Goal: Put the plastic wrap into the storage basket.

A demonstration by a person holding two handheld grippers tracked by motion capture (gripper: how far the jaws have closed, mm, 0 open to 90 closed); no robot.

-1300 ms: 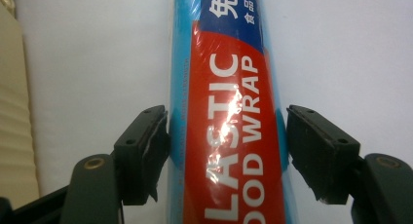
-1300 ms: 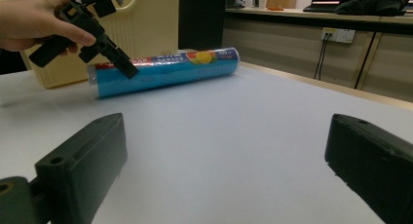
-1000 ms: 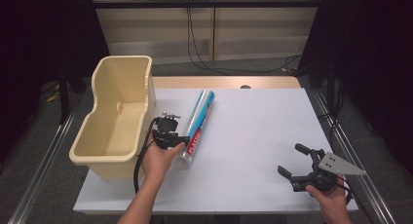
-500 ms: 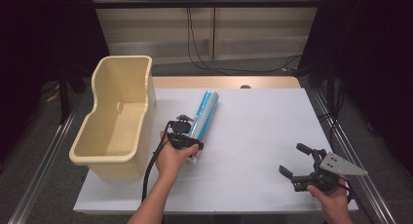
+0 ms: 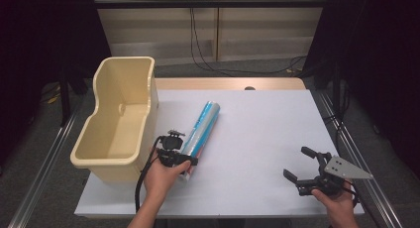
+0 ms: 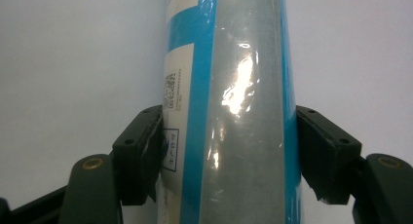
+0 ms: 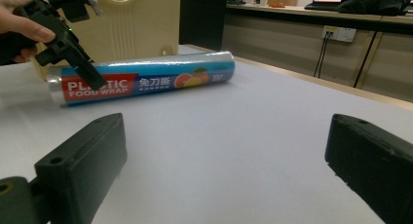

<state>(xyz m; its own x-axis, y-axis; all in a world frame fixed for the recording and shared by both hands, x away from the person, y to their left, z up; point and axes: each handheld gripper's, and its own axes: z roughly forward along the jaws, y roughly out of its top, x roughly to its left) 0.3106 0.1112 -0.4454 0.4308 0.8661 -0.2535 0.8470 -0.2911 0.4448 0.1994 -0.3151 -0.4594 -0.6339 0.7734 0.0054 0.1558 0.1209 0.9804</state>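
The left tool [image 5: 182, 161] is sitting over the near end of the roll [image 5: 200, 131], its 2 jaws straddling the tube; in the left gripper view the jaws are hugging both sides of the roll [image 6: 229, 107], having just been opening around it, the left one touching the label, the right one at the film's edge, so a firm grip is likely but not certain. Taking the end probably lets the roll swing toward the bin [image 5: 119, 119]. The roll is lying on the surface [image 5: 267, 124] left of centre, slanting from the near-left toward the far edge, just beside the bin at the left edge. The right tool [image 5: 302, 164] is idling near the near-right corner, jaws wide and empty, clear of the work. The roll's near tip is hidden under the left hand [image 5: 166, 176]; the small label print is unreadable.
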